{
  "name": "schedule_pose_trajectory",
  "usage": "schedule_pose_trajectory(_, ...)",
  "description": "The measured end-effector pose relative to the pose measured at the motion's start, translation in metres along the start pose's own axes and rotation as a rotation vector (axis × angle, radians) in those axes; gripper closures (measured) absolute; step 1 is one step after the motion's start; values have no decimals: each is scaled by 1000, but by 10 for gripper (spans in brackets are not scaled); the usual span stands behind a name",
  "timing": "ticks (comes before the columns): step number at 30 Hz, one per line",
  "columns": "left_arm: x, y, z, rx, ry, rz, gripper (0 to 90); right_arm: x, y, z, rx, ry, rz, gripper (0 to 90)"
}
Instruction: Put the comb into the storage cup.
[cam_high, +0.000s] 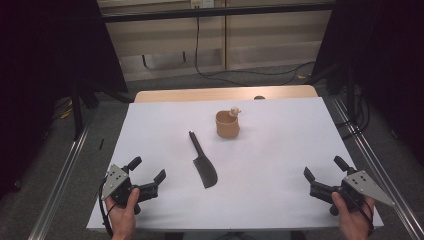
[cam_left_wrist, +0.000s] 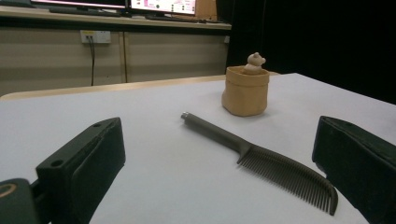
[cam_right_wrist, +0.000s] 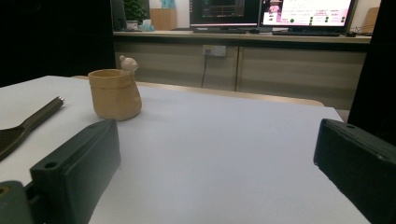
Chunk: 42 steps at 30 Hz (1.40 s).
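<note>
Resting near the white table's (cam_high: 280, 150) front corners, the left gripper (cam_high: 148, 176) and right gripper (cam_high: 323, 176) both hold their jaws apart, empty. Between them lies a dark grey handled comb (cam_high: 202, 160); the tan pot's (cam_high: 227, 125) inside is hidden.

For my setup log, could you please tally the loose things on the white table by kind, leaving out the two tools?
Combs: 1, a dark comb lying flat.
Pots: 1, a tan pot standing upright, with a small pale figure at its rim.
Total: 2 things, counting the figure as part of the pot.
</note>
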<state>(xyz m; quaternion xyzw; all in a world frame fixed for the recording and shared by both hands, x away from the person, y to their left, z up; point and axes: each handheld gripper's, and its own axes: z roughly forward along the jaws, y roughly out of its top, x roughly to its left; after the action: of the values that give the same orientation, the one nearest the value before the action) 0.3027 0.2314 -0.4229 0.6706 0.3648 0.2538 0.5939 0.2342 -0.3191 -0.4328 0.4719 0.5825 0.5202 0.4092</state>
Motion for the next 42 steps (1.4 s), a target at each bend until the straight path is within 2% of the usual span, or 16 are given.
schedule_pose_trajectory(3, -3, 2, -1, 6, -14, 20, 25, 1, 0, 1, 12, 8, 0, 0)
schedule_pose_trajectory(4, -4, 3, 0, -1, -19, 13, 25, 1, 0, 1, 12, 8, 0, 0)
schedule_pose_trajectory(11, -7, 5, 5, 2, -1, 39, 23, 1, 0, 0, 5, 7, -2, 0)
schedule_pose_trajectory(14, -8, 5, 7, 5, -16, 42, 23, 1, 0, 1, 8, 10, 1, 0)
schedule_pose_trajectory(16, -8, 5, 8, -5, -38, 17, 23, 1, 0, 1, 8, 10, 1, 0)
schedule_pose_trajectory(23, -9, 7, 17, -18, -68, 2, 18, 1, 0, 1, 6, 13, 6, 0)
schedule_pose_trajectory(31, -17, 12, 27, -27, -98, 21, 13, 1, 0, 1, 5, 17, 10, 0)
schedule_pose_trajectory(35, -20, 11, 31, -32, -113, 44, 13, 1, 0, 0, 6, 18, 9, 0)
schedule_pose_trajectory(40, -23, 10, 39, -34, -127, 33, 12, 0, 0, 1, 4, 15, 10, 0)
schedule_pose_trajectory(42, -24, 11, 39, -34, -129, 42, 12, 1, 0, 1, 5, 15, 8, 0)
